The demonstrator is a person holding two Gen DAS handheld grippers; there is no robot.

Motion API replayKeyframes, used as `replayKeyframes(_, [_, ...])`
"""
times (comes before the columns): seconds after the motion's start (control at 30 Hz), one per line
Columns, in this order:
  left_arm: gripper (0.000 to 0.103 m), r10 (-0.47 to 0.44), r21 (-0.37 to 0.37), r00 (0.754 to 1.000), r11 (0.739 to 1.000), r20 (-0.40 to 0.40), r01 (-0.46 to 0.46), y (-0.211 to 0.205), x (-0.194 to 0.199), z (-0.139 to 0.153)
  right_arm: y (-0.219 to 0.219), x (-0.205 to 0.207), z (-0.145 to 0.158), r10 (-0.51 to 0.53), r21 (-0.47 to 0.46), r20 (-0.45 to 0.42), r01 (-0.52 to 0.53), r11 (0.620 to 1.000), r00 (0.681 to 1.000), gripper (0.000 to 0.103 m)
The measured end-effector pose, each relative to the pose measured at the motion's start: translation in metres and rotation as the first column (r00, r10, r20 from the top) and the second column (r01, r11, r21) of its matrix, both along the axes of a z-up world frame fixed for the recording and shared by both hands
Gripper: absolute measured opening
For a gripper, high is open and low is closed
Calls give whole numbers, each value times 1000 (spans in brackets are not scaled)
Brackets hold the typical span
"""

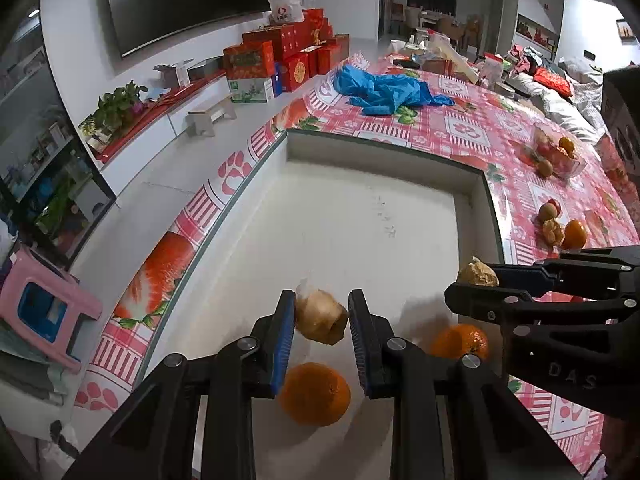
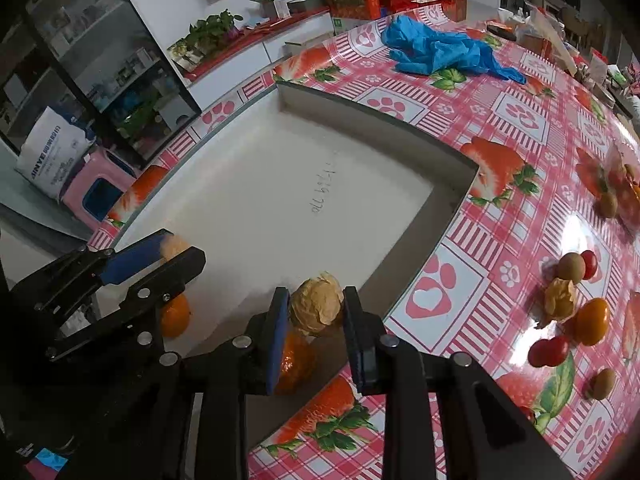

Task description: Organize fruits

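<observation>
My left gripper [image 1: 322, 316] is shut on a tan papery-husked fruit [image 1: 320, 320], held above the near end of a shallow white tray [image 1: 384, 148]. Two oranges [image 1: 314, 394] [image 1: 460, 342] lie on the tray floor beneath it. My right gripper [image 2: 316, 312] is shut on a second tan husked fruit [image 2: 316, 308] over the tray's near right corner, with an orange [image 2: 294, 360] directly below. In the left wrist view the right gripper [image 1: 472, 282] comes in from the right. In the right wrist view the left gripper [image 2: 176, 252] shows at the left, above the other orange [image 2: 174, 316].
Loose fruit lies on the red patterned tablecloth right of the tray: a husked one [image 2: 560, 298], a small orange [image 2: 594, 320], brown [image 2: 572, 266] and red [image 2: 548, 352] ones. A clear container of fruit [image 1: 558, 154] sits farther back. Blue gloves [image 1: 392, 92] lie beyond the tray.
</observation>
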State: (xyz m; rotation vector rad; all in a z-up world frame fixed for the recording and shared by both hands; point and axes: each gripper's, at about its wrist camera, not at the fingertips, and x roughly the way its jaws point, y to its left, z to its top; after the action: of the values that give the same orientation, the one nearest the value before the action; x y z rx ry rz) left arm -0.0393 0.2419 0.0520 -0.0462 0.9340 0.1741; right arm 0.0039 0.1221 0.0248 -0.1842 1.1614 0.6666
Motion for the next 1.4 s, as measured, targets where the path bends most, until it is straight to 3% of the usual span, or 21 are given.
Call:
replayKeyframes(0.1, [31, -3, 12, 1000, 1000, -6, 3, -2, -1, -1, 0, -1, 1, 0, 0, 9, 0, 1000, 1000, 42])
replayKeyframes(0.2, [68, 41, 51, 999, 998, 8, -42, 0, -5, 0, -4, -3, 8, -6, -3, 39, 7, 1000, 999, 46])
replayKeyframes(0.23, [77, 57, 50, 998, 997, 20, -58, 2, -5, 1, -4, -4, 10, -7, 1, 42, 7, 1000, 999, 52])
replayKeyframes(0.33, [79, 83, -26, 996, 996, 36, -82, 13, -12, 4, -13, -4, 21, -33, 20, 57, 31, 999, 998, 85])
replayKeyframes(0.47, [79, 77, -60, 996, 995, 35, -75, 11, -18, 8, -29, -10, 33, -68, 55, 71, 64, 996, 995, 86])
replayKeyframes(0.67, [79, -56, -28, 996, 998, 64, 58, -43, -30, 21, -81, -25, 37, -177, 46, 133, 172, 984, 975, 88])
replayKeyframes(0.77, [79, -123, -32, 990, 992, 74, 125, -77, -36, 24, -123, -34, 30, -286, 26, 163, 285, 958, 944, 88])
replayKeyframes(0.97, [79, -240, -18, 971, 971, 18, 240, -160, -35, 0, -220, -45, -1, -497, -58, 177, 513, 856, 849, 89])
replayKeyframes(1.13, [79, -217, 3, 976, 976, -20, 217, -192, -24, -28, -260, -53, -23, -581, -84, 192, 603, 793, 791, 89])
replayKeyframes(1.2, [80, -201, 9, 979, 980, -30, 201, -197, -21, -36, -266, -55, -27, -589, -87, 223, 618, 781, 776, 97])
replayKeyframes(1.23, [86, -194, -1, 981, 981, -21, 194, -197, -21, -37, -267, -53, -30, -592, -89, 221, 621, 779, 775, 103])
replayKeyframes(1.3, [102, -183, -4, 983, 983, -24, 183, -198, -21, -38, -266, -54, -33, -588, -97, 239, 621, 778, 773, 103])
replayKeyframes(1.4, [102, -174, -15, 985, 985, -19, 174, -194, -21, -43, -268, -59, -33, -587, -90, 248, 622, 778, 771, 103])
